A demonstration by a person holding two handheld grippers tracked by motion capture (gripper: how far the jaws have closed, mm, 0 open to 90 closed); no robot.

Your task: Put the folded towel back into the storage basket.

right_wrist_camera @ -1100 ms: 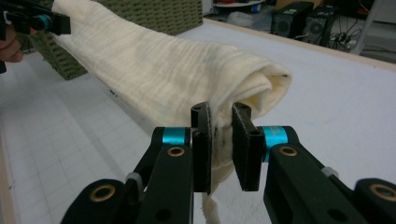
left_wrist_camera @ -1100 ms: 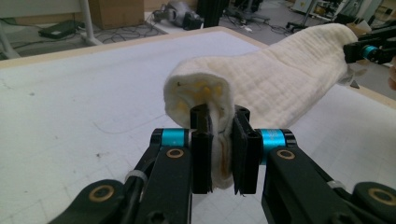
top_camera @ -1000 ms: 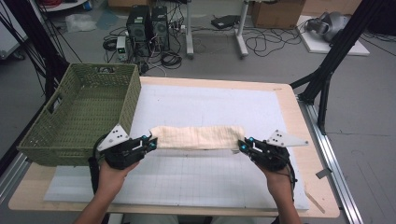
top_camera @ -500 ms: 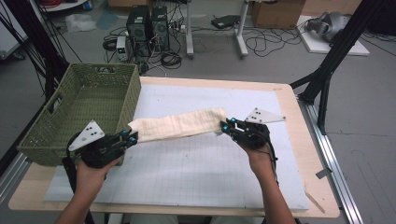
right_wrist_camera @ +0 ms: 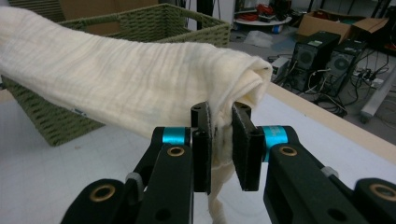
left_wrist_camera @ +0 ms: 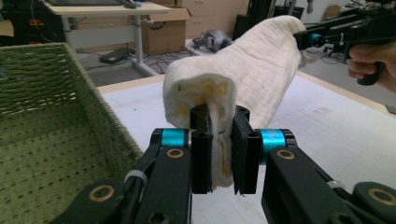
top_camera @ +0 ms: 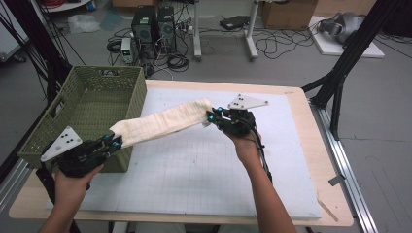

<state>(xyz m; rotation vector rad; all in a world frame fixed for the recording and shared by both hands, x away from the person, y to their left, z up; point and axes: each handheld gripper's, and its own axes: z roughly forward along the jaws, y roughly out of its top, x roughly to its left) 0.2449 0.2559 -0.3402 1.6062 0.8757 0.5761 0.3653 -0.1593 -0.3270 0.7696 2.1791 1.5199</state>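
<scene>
Rolled cream towel held in the air above the bench, stretched between both grippers and sloping down from right end to left. Left gripper clamped on the lower end, right at the near corner of the green woven basket; jaws narrow in the left gripper view, pinching a fold of the towel with the open roll end bulging just above them. Right gripper clamped on the higher end over the white gridded mat; jaws drawn close on the cloth in the right gripper view, a loose strip hanging down between them. Basket behind the towel there, basket wall just left of the jaws in the left gripper view. Towel's left end possibly brushing the basket rim, hard to tell from above. Middle of the roll sagging slightly, clear of the mat. Grey three-cornered plates atop both grippers; computer towers on the floor beyond the bench.
</scene>
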